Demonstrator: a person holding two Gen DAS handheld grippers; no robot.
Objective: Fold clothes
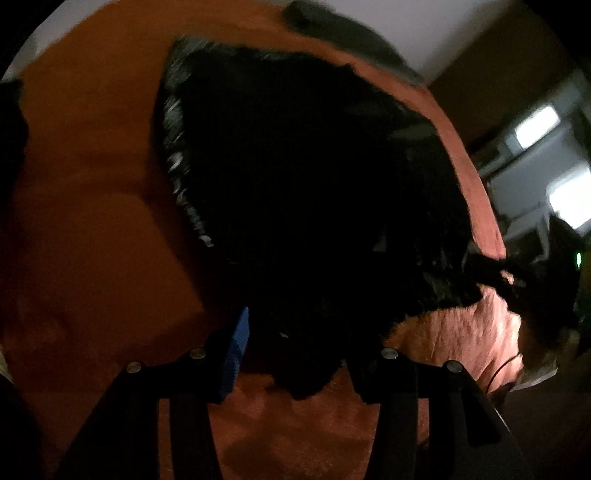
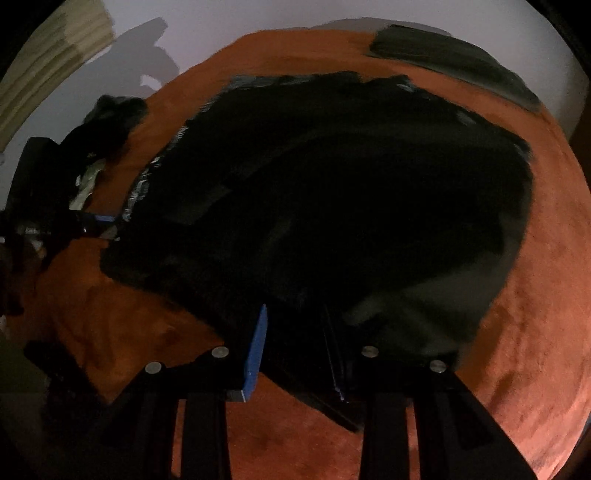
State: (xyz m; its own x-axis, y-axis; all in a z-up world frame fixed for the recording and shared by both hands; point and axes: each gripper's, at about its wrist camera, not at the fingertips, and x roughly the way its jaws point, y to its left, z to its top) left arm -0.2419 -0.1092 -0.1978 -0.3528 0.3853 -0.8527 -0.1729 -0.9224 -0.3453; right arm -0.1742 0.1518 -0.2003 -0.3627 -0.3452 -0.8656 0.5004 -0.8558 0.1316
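A black garment (image 1: 303, 184) lies spread on an orange blanket (image 1: 92, 221); it fills the right wrist view too (image 2: 332, 203). My left gripper (image 1: 295, 354) has the garment's near edge between its blue-padded fingers (image 1: 236, 350), jaws set apart. My right gripper (image 2: 295, 354) likewise has the garment's near edge between its fingers (image 2: 256, 350), jaws apart. The left gripper also shows at the left of the right wrist view (image 2: 99, 221), at the garment's left corner. The dark cloth hides whether the pads press on it.
A dark folded piece (image 2: 450, 59) lies at the blanket's far right edge. A dark bundle of clothes (image 2: 107, 118) lies at the far left. A white wall (image 2: 258, 18) is behind. The blanket's edge (image 1: 491, 221) drops off on the right.
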